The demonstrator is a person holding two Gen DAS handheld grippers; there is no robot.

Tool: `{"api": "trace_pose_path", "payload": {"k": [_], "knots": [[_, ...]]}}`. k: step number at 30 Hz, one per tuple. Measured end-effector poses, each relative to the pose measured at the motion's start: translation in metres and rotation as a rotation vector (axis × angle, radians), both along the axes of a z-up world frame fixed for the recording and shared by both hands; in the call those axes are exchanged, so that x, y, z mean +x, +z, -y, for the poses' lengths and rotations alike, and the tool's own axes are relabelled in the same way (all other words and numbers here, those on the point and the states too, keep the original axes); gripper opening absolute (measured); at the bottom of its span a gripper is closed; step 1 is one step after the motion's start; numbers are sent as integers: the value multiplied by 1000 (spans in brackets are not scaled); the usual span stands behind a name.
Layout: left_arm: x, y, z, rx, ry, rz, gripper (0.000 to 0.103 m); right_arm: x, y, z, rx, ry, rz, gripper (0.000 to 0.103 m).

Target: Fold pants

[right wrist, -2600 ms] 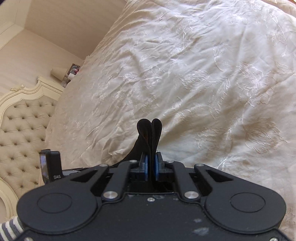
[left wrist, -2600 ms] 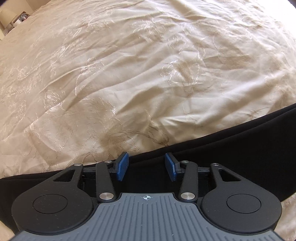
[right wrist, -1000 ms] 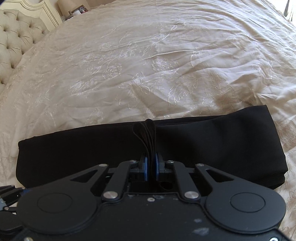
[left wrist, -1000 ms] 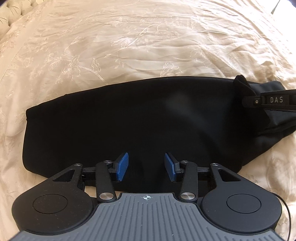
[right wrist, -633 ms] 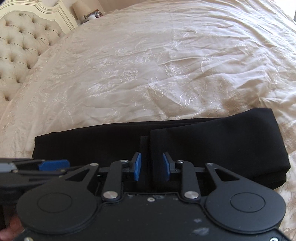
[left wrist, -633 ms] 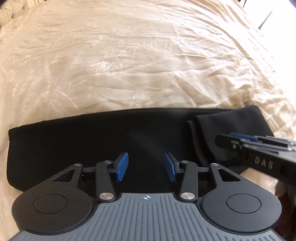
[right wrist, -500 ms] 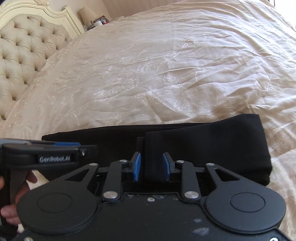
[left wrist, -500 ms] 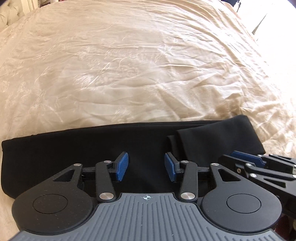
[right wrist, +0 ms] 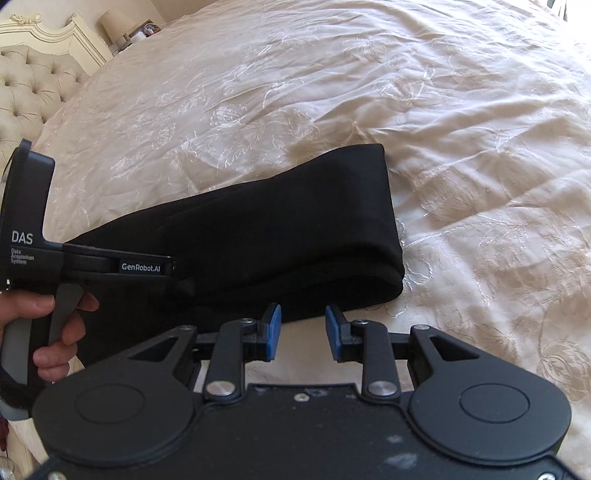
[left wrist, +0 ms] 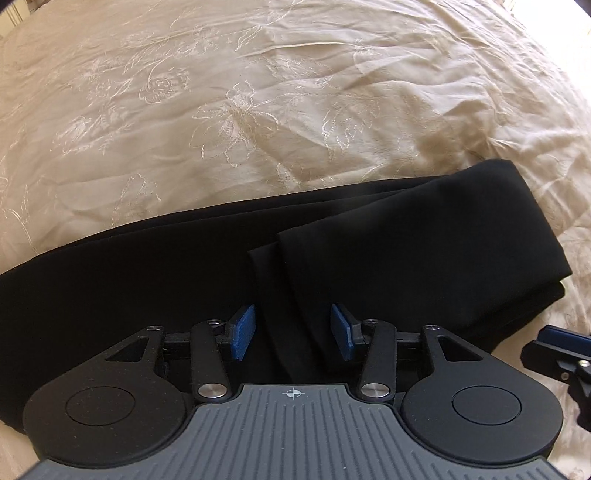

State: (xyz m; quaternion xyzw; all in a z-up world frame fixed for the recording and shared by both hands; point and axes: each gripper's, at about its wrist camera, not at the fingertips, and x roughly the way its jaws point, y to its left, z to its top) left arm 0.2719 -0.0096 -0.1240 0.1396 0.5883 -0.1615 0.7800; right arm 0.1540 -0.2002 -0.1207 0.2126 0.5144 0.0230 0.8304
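Observation:
Black pants [left wrist: 388,258] lie folded in a long band on the cream bedspread; the right end is doubled back over the rest, with its cut edge [left wrist: 273,280] near the middle. My left gripper [left wrist: 291,330] is open and empty, low over that cut edge. My right gripper [right wrist: 302,330] is open and empty at the near edge of the pants [right wrist: 280,236], close to the folded right end. The left gripper's body [right wrist: 92,262] shows at the left of the right wrist view, over the pants.
The embroidered cream bedspread [left wrist: 258,110] spreads out beyond the pants. A tufted headboard [right wrist: 33,85] and a lamp on a nightstand [right wrist: 118,22] stand at the far left. A hand [right wrist: 55,332] holds the left gripper's grip.
The right gripper carried the pant-leg end over the rest, opened and let it go, then drew back to the right. The left gripper stayed open and moved lower and closer to the fold.

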Motion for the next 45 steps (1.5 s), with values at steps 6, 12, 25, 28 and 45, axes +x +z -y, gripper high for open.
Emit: {"api": "trace_pose_path", "payload": {"k": [6, 12, 25, 28, 45], "knots": [[-2, 3, 4, 28, -2, 5, 46, 12, -19, 12, -169, -28, 9, 15], [-2, 2, 14, 52, 4, 11, 46, 2, -23, 54, -16, -135, -93, 12], [1, 2, 13, 47, 0, -1, 49, 49, -27, 38, -119, -37, -63, 0], [0, 5, 13, 56, -3, 6, 49, 47, -23, 41, -101, -56, -56, 0], [-95, 60, -118, 118, 361, 61, 48, -10, 37, -11, -10, 97, 54, 11]]}}
